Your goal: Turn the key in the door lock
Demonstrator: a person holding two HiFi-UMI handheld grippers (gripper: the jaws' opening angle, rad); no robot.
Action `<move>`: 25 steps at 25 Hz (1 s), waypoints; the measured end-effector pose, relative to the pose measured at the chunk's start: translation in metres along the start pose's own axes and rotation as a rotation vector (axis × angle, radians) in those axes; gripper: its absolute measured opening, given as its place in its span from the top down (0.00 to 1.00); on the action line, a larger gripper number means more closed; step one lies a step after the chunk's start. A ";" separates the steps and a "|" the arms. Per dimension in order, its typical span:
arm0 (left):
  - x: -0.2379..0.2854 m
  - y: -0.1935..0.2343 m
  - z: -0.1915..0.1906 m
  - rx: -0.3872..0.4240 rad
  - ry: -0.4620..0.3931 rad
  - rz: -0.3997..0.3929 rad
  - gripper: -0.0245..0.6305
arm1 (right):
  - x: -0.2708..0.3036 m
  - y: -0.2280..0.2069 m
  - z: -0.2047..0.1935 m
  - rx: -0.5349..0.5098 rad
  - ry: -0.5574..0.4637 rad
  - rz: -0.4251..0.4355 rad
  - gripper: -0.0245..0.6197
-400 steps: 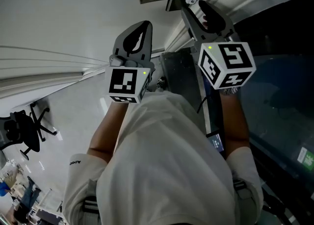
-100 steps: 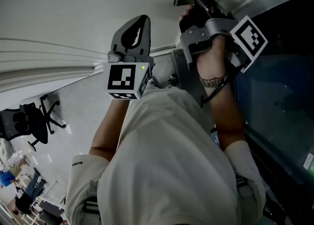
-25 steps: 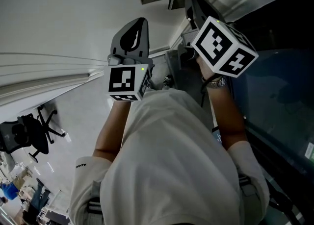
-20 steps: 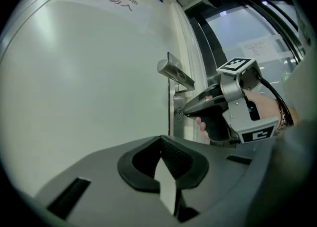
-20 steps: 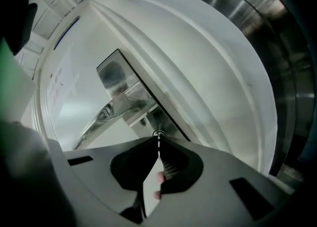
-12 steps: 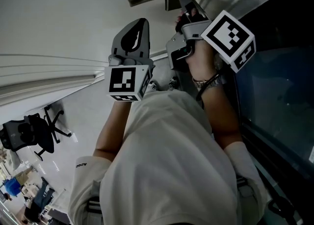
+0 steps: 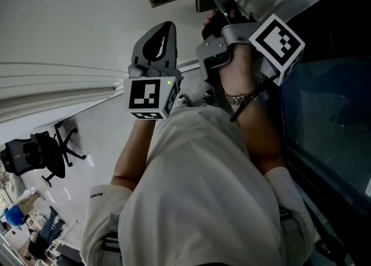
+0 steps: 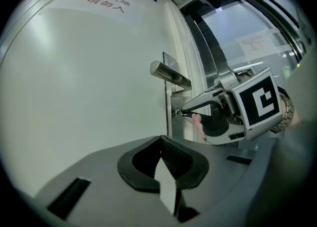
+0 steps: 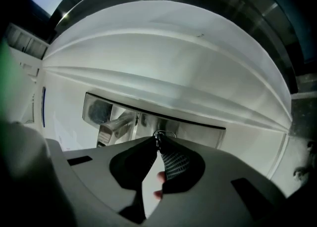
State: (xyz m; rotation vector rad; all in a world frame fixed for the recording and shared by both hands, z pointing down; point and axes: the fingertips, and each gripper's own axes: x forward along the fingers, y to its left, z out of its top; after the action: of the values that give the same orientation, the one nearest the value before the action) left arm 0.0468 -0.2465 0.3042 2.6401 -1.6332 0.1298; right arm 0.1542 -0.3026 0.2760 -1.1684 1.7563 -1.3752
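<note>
Key (image 9: 160, 134) in lock (image 8: 175, 113), pinched by R gripper (image 9: 158, 140); handle (image 8: 171, 75) just above; L gripper (image 8: 161, 155) closed, empty.

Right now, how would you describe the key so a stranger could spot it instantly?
Start at the white door and find its silver lever handle. Just below, on the same metal lock plate, the small key sits in the lock. It is the only thing the right gripper is pinching.

Right gripper (image 7: 219, 11) points level, rolled on its side, the wrist bent – its jaw tips pinch the key (image 9: 159, 135), having just eased slightly wider. Left gripper (image 7: 167, 27) is level beside it – jaws together
</note>
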 end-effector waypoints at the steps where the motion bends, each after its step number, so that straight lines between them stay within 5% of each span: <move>1: 0.000 0.001 -0.001 0.000 0.000 0.003 0.95 | 0.001 -0.001 0.000 0.027 0.002 0.008 0.92; 5: -0.003 0.007 -0.006 -0.004 0.015 0.020 0.95 | 0.001 -0.001 0.000 0.012 0.001 0.013 0.92; 14: 0.000 0.019 -0.009 -0.027 0.011 0.054 0.95 | 0.002 0.006 0.000 -0.270 0.047 0.041 0.91; 20: -0.012 0.030 -0.023 -0.041 0.032 0.115 0.95 | -0.009 -0.002 -0.014 -0.639 -0.010 -0.037 0.92; 25: -0.035 0.042 -0.029 -0.059 0.019 0.199 0.95 | -0.007 -0.013 -0.058 -0.871 0.071 -0.031 0.92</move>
State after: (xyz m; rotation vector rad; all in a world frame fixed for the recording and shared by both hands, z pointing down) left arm -0.0074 -0.2316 0.3292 2.4223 -1.8599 0.1097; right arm 0.1106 -0.2726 0.3037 -1.5775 2.4942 -0.6376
